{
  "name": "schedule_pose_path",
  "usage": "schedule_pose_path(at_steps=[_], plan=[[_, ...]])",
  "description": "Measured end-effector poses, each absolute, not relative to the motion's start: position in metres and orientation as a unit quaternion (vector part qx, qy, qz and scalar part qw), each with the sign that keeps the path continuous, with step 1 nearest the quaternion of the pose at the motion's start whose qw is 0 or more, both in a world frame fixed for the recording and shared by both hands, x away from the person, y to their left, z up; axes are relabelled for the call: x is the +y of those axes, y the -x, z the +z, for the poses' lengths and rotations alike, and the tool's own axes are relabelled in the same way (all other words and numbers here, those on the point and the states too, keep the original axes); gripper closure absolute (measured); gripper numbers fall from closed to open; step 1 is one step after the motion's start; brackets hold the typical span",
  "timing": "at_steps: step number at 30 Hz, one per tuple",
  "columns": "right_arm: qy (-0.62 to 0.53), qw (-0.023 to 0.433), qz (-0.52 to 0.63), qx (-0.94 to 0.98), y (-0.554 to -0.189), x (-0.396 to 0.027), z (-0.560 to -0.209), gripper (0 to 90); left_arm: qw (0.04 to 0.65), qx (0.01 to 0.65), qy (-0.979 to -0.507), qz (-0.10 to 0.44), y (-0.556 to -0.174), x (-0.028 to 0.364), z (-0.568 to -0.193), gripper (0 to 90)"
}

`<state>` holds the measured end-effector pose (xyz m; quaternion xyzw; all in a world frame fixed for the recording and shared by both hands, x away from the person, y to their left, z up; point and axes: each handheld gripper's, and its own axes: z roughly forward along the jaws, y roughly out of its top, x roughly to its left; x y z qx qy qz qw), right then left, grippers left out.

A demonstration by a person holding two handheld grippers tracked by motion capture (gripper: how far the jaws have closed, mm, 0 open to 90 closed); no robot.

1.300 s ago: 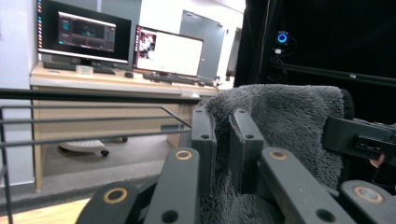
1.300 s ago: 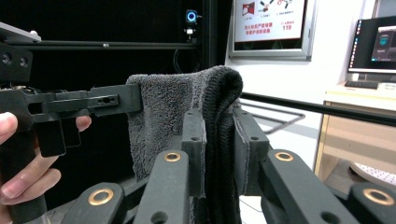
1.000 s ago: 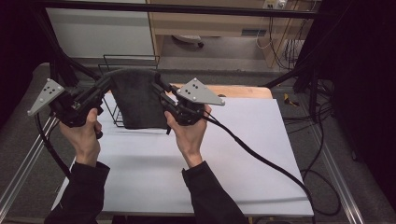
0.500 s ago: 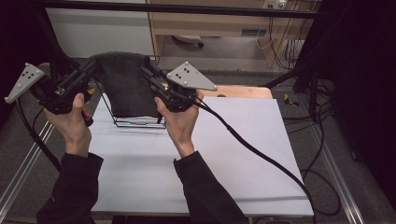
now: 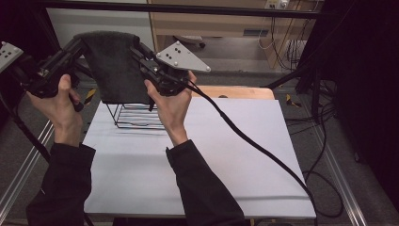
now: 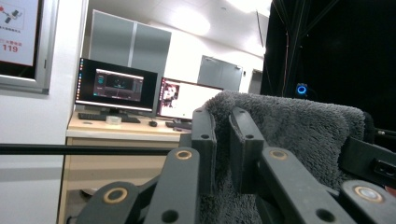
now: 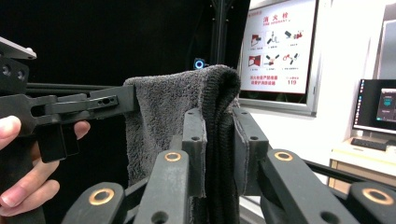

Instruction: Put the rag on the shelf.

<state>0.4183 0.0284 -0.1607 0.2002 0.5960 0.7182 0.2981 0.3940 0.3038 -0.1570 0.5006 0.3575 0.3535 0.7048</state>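
Observation:
A dark grey fluffy towel (image 5: 113, 66) hangs stretched between my two grippers, lifted well above the table. My left gripper (image 5: 79, 43) is shut on its top left corner. My right gripper (image 5: 135, 47) is shut on its top right corner. In the left gripper view the towel (image 6: 289, 135) is pinched between the black jaws of the left gripper (image 6: 223, 140). In the right gripper view the folded towel edge (image 7: 215, 116) sits between the jaws of the right gripper (image 7: 218, 140), with the left gripper (image 7: 84, 105) and a hand farther off.
A black wire basket (image 5: 136, 117) stands on the white table sheet (image 5: 226, 155) below the towel's hem. A wooden board (image 5: 235, 92) lies at the table's far edge. The right gripper's cable (image 5: 254, 146) trails across the sheet to the right.
Both grippers have risen with the towel and moved toward the far left. The towel, which covered the wire basket, now hangs above it and the basket shows.

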Motion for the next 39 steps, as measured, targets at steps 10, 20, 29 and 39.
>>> schedule_pose_path(at_steps=[10, 20, 29, 39], plan=[[-0.199, 0.302, 0.724, 0.587, -0.435, 0.034, -0.142, 77.6, 0.704, 0.359, -0.492, 0.366, -0.405, 0.305, -0.136, 81.3], [-0.196, 0.31, 0.723, 0.585, -0.454, 0.041, -0.131, 77.5, 0.695, 0.366, -0.494, 0.373, -0.426, 0.307, -0.124, 81.3], [-0.2, 0.313, 0.723, 0.583, -0.478, 0.048, -0.123, 77.6, 0.692, 0.37, -0.493, 0.377, -0.444, 0.312, -0.114, 81.3], [-0.197, 0.318, 0.716, 0.589, -0.503, 0.051, -0.118, 77.7, 0.695, 0.378, -0.488, 0.368, -0.465, 0.315, -0.114, 81.3]])
